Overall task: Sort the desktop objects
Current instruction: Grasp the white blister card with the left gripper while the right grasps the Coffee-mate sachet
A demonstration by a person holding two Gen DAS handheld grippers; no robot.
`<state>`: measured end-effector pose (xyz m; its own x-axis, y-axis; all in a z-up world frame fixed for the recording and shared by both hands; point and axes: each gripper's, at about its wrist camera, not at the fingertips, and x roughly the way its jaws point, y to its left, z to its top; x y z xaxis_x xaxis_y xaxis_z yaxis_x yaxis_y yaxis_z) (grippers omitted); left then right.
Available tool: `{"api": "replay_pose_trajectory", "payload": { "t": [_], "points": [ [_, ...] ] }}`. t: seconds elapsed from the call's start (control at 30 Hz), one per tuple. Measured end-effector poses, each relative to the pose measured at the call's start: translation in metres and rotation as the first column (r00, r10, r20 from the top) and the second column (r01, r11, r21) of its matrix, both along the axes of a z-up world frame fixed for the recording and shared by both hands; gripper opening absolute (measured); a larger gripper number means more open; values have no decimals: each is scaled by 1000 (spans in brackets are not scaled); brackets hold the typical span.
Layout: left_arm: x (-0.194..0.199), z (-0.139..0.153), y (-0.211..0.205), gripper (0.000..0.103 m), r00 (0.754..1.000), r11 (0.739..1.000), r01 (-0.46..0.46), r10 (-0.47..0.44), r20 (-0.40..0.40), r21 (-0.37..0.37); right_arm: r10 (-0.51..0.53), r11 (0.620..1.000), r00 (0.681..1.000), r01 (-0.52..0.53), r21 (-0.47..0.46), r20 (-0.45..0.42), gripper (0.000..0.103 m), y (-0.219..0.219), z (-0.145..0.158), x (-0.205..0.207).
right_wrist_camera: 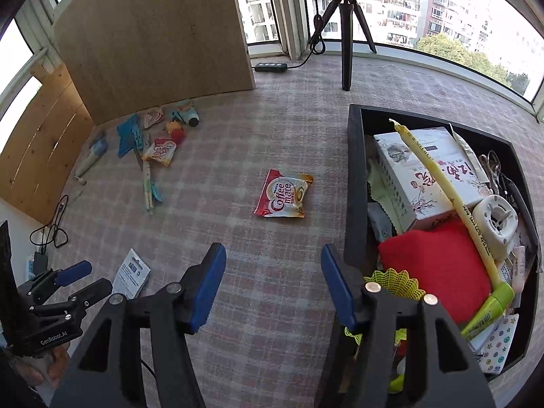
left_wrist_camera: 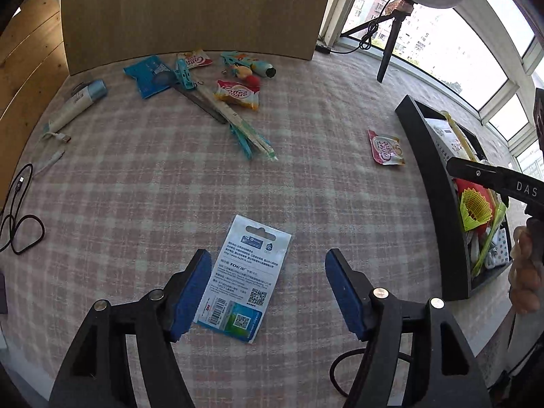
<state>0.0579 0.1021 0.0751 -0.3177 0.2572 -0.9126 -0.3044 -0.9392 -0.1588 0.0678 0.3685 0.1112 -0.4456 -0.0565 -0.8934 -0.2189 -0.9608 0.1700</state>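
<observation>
Left fingers: I see my left gripper (left_wrist_camera: 265,292) spread wide, pads (left_wrist_camera: 190,292) bare, nothing pinched; it hangs over the white-and-blue card packet (left_wrist_camera: 246,278), whose left edge sits under the left pad's tip.
Right fingers: my right gripper (right_wrist_camera: 272,285) is also spread wide and empty, over bare checked cloth (right_wrist_camera: 272,129), with its right finger overlapping the near wall of the black tray (right_wrist_camera: 353,183).
Task things: the packet lies flat on the cloth under my left tool. A Coffee mate sachet (right_wrist_camera: 284,195) lies loose ahead of my right tool, beside the tray. A far cluster (left_wrist_camera: 204,78) of sachets, blue packets, pens and a tube waits by the wooden board (left_wrist_camera: 190,6).
Tray: already crowded with a white box (right_wrist_camera: 418,170), a red cloth (right_wrist_camera: 438,265), a long yellow pen (right_wrist_camera: 452,200) and a yellow mesh piece (right_wrist_camera: 394,280).
Risk, packet: it is thin and flat, so I judge the pads could slide over it or bunch the cloth into the pinch.
Risk, tray: with so little room, a dropped item could perch on the pile and slip out; my right finger could also knock the wall.
Risk, cables: the black loops (left_wrist_camera: 20,231) at the left edge could snag a sweeping tool.
Pose: both tools tip steeply down toward the cloth, side by side; a hand (left_wrist_camera: 525,272) grips the right handle at the picture's edge.
</observation>
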Motion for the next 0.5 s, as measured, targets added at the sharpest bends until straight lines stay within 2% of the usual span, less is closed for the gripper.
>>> {"api": "replay_pose_trajectory", "payload": {
  "t": [0.23,0.37,0.5],
  "points": [
    [0,-27,-3,70,995,992,91,-86,53,-93,-68,995,992,75,-63,103,59,-2,-20,-38],
    [-3,-38,3,70,991,988,115,-108,74,-101,-91,993,983,102,-64,160,59,0,-33,-60],
    [-8,-45,7,70,989,988,124,-115,92,-97,-109,993,973,116,-26,202,59,5,-46,-80]
  ]
}}
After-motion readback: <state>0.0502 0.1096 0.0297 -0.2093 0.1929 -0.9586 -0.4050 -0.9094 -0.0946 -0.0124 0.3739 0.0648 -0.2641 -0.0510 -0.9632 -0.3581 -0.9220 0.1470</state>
